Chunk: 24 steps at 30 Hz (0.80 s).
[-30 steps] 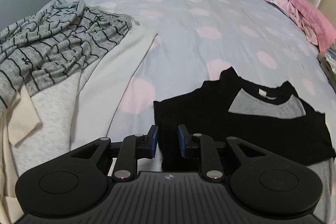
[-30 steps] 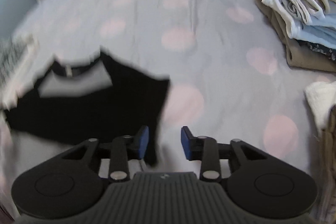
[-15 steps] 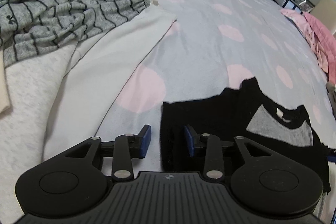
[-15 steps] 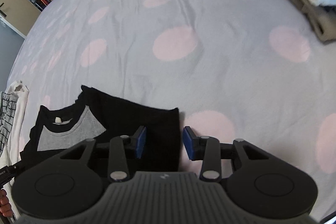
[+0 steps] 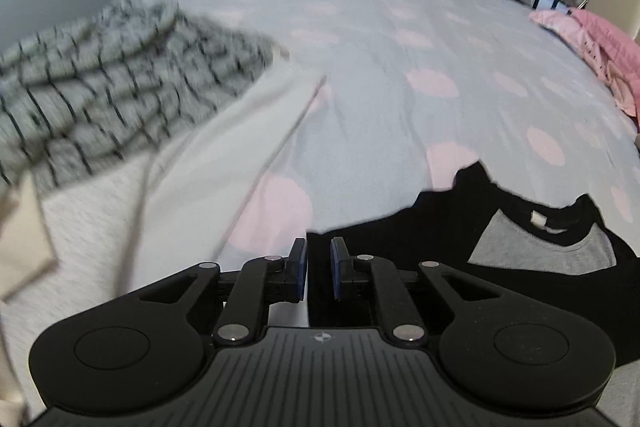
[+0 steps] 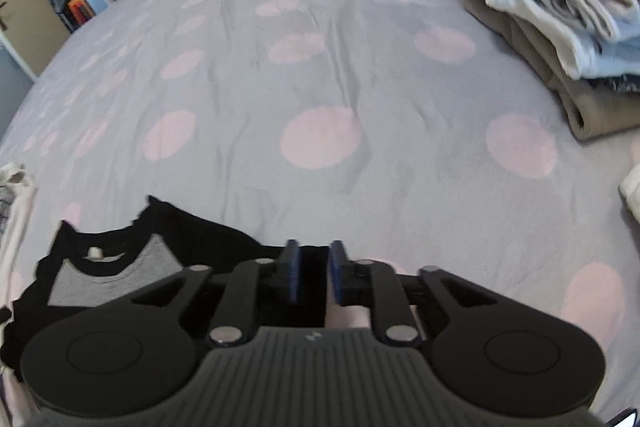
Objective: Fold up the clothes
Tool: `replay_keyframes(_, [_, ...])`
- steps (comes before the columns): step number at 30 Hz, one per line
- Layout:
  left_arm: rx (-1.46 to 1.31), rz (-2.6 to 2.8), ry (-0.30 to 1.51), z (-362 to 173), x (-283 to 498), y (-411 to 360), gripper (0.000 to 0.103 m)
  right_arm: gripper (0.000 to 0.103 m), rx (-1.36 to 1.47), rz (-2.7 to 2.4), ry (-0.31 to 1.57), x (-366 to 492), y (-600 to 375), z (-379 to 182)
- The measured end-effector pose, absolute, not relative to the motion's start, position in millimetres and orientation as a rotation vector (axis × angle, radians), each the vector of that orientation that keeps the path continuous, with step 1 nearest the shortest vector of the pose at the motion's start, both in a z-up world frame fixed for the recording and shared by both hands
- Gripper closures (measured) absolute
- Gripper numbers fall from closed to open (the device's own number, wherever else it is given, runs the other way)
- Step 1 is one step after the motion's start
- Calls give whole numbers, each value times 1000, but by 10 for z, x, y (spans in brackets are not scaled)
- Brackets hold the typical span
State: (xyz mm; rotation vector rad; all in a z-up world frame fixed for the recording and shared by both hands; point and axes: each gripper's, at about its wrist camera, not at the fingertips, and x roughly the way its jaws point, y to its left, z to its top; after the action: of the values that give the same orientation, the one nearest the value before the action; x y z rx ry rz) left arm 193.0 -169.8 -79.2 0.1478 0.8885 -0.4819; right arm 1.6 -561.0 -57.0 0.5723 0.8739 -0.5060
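A black shirt [image 5: 460, 227] with a grey chest panel lies flat on the bed. It also shows in the right wrist view [image 6: 168, 247]. My left gripper [image 5: 319, 269] is at the shirt's left edge, its jaws narrowed around the black cloth. My right gripper [image 6: 314, 275] is at the shirt's right edge, its jaws narrowed around the cloth there. Both sit low at the near side of the shirt.
A grey striped garment [image 5: 112, 83] lies on white and cream clothes [image 5: 224, 155] at the left. A stack of folded clothes [image 6: 560, 11] stands at the right. Pink cloth [image 5: 600, 51] lies far right. The spotted bedsheet [image 6: 320, 87] stretches ahead.
Both grippers have narrowed their jaws onto the shirt's side edges. The left view has swung up and is blurred by motion.
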Motion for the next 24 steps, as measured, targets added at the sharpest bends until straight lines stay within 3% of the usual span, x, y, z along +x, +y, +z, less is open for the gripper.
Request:
replay_keyframes(8, [218,-580,932,-574,1552,-1527,93,74,472,-325,934,-326,-5154,-407])
replay_keyframes(20, [493,-724,1078,-752,464,-999,93,72,264,-59,1123,-1185,-4293,-611])
replay_keyframes(24, [484,-730,1158,-880,215,-776,79,69,285,-37,1183,-1527,-4209,-730])
